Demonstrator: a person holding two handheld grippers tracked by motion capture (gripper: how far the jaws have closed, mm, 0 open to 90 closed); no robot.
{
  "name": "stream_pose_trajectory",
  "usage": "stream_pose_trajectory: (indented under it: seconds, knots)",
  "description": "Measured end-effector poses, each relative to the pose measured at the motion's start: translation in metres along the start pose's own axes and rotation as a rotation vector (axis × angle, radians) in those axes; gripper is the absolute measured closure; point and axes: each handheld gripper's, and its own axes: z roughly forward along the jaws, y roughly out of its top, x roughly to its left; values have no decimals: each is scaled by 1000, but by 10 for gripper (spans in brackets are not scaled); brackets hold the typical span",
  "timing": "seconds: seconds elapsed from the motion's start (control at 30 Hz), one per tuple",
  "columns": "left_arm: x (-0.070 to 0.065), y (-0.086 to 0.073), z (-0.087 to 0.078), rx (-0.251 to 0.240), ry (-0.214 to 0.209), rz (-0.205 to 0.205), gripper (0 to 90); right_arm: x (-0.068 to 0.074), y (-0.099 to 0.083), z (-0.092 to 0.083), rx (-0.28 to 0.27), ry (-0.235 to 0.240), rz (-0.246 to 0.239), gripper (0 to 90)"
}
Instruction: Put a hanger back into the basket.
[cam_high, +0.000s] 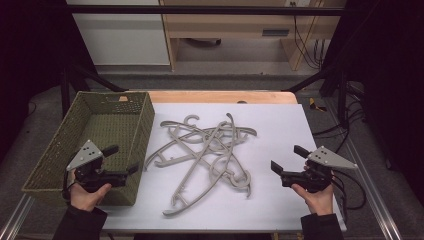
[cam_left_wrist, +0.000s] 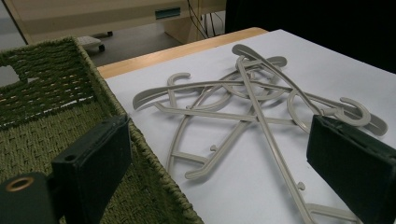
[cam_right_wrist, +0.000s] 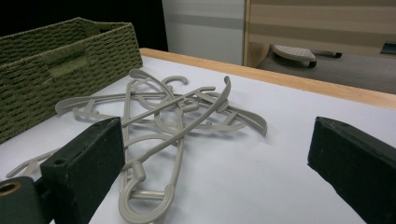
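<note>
No brand, label or readable writing anywhere: none on the hangers (cam_high: 207, 150), none on the basket (cam_high: 52, 155), none on the grey plates atop the claws.

Left claw (cam_high: 121, 161) at about 8 o'clock on the counter (cam_high: 280, 125) in the high view, gripped from below by the left hand (cam_high: 86, 194), wrist low, forearm entering from the bottom edge. Held roughly level over the near right part of the green woven basket, pointing toward 2 o'clock, at the hanger pile. Jaws spread wide, nothing between them; in the left gripper view (cam_left_wrist: 224, 172), one jaw over the basket's rim (cam_left_wrist: 154, 163), the other over the white sheet.

Right claw (cam_high: 287, 159) at about 4 o'clock, cupped from beneath by the right hand (cam_high: 316, 195), also roughly level, pointing toward 10 o'clock at the same pile. Jaws likewise spread, pinching nothing; in the right gripper view (cam_right_wrist: 219, 168), hangers (cam_right_wrist: 163, 121) seen between and beyond the two black jaws, not touched.

Grey plastic hangers heaped at the middle of the counter, crossed and tangled over one another, hooks pointing several ways, one long piece reaching toward 6 o'clock. Pile just beside the basket's right wall, at 3 o'clock from it, well apart from the right claw and near the left one. Basket at 9 o'clock, inside bare as far as visible.
</note>
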Motion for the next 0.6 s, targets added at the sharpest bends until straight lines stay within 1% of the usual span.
stream_pose_trajectory:
  seconds: [0.23,0.33,0.4,0.47,0.53,0.6]
  knots:
    - [0,0,-1,-1,-1,0,66,3,1,2,8,-4,9,57]
    - [1,0,0,3,2,2,66,6,2,3,18,-7,2,58]
    - [1,0,-1,5,4,2,66,9,4,5,19,-7,0,67]
    - [1,0,-1,3,2,0,69,15,6,9,36,0,-12,70]
    - [0,0,-1,4,0,4,70,17,6,10,43,2,-15,70]
    - [0,0,0,7,0,8,71,23,7,15,57,10,-13,73]
